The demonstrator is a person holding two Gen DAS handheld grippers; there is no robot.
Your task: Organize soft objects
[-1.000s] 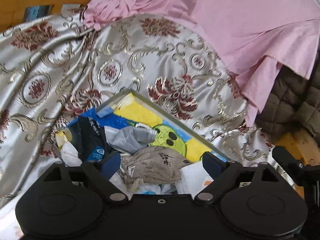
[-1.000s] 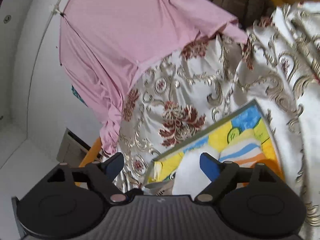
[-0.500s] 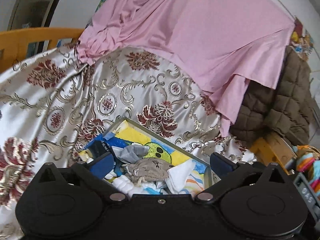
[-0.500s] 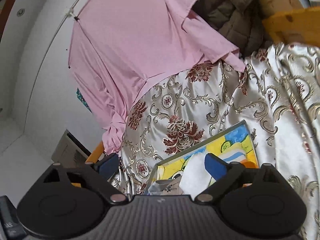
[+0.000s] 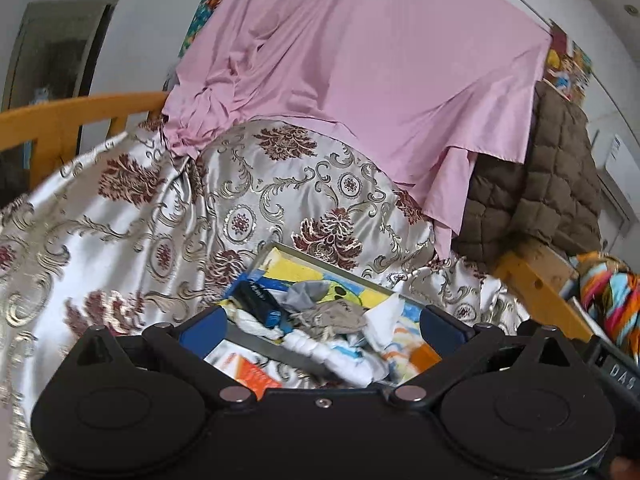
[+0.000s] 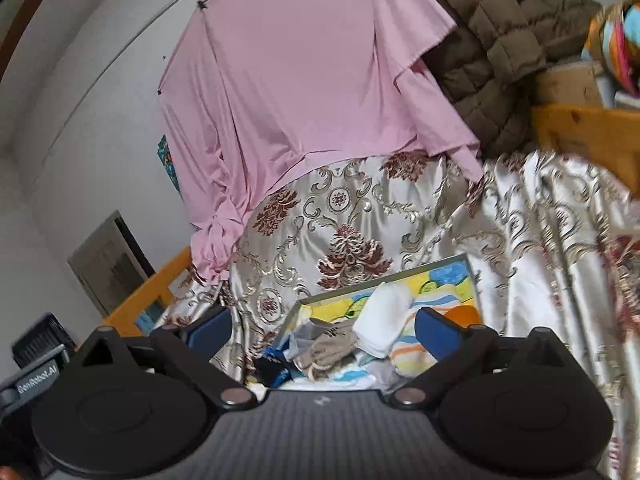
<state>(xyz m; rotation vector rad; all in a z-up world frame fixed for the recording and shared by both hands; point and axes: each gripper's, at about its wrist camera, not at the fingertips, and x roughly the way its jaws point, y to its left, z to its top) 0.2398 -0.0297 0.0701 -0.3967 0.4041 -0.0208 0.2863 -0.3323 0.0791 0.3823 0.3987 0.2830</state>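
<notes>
A shallow tray with a bright cartoon print (image 5: pixel 316 262) lies on a patterned satin bedcover (image 5: pixel 120 240). In it sits a loose pile of soft things: a beige sock (image 5: pixel 340 314), a white cloth (image 5: pixel 384 320), a dark blue sock (image 5: pixel 258 300) and a grey piece (image 5: pixel 308 292). My left gripper (image 5: pixel 322 322) hovers open above the tray's near side, nothing between its fingers. In the right wrist view the tray (image 6: pixel 380 284) holds the beige sock (image 6: pixel 332 346) and the white cloth (image 6: pixel 386 316). My right gripper (image 6: pixel 322 325) hangs over them, its jaws opening and empty.
A pink cloth (image 5: pixel 360 80) hangs behind the bed. A brown quilted jacket (image 5: pixel 540 192) lies at the right, with a wooden rail (image 5: pixel 536 292) and a colourful fabric (image 5: pixel 612 300) beside it. Another wooden rail (image 5: pixel 72 116) runs along the left.
Both grippers have drawn back and up from the tray, so it looks smaller and more of the room shows. Both pairs of jaws have widened. The pile stays in the tray.
</notes>
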